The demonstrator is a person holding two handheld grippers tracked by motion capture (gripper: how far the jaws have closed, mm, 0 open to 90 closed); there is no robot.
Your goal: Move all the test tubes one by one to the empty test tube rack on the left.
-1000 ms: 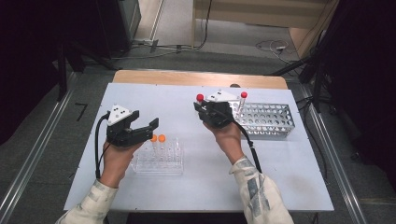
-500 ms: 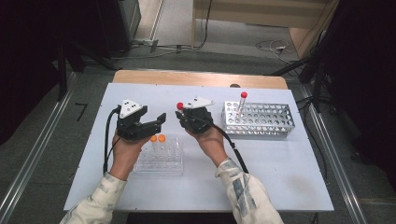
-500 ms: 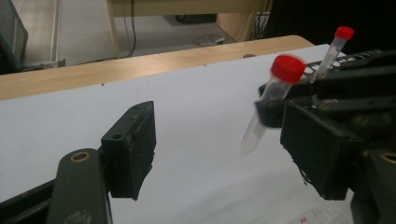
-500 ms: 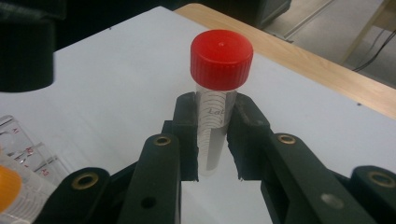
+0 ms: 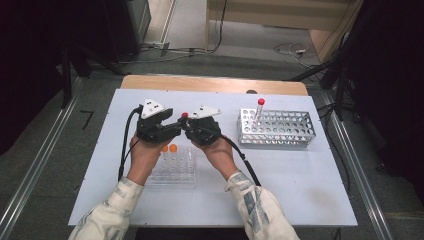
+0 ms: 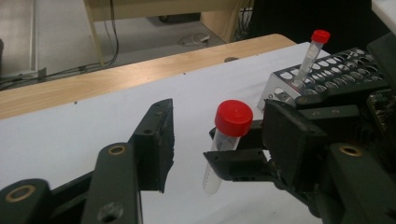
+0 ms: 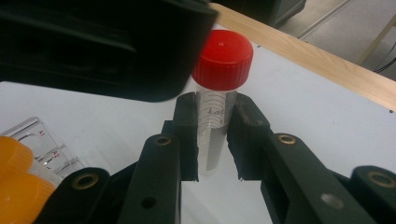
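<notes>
My right gripper [image 7: 217,135] is shut on a clear tube with a red cap [image 7: 223,59], held upright above the white table. In the high view it [image 5: 192,127] sits mid-table, tip to tip with my left gripper [image 5: 172,129], and the red cap [image 5: 184,115] shows between them. In the left gripper view the tube [image 6: 219,154] stands between the jaws of my left gripper [image 6: 219,140], which have just been closing. A gap remains on both sides, so the pads do not touch it.
A metal rack [image 5: 295,131] at the right holds another red-capped tube [image 5: 260,103]. A clear plastic rack [image 5: 182,167] with two orange-capped tubes [image 5: 169,148] lies just below the grippers. The table's wooden far edge [image 5: 215,84] runs behind.
The right gripper has carried the red-capped tube left, away from the metal rack. The left gripper has moved right to meet it, and its jaws have narrowed around the tube.
</notes>
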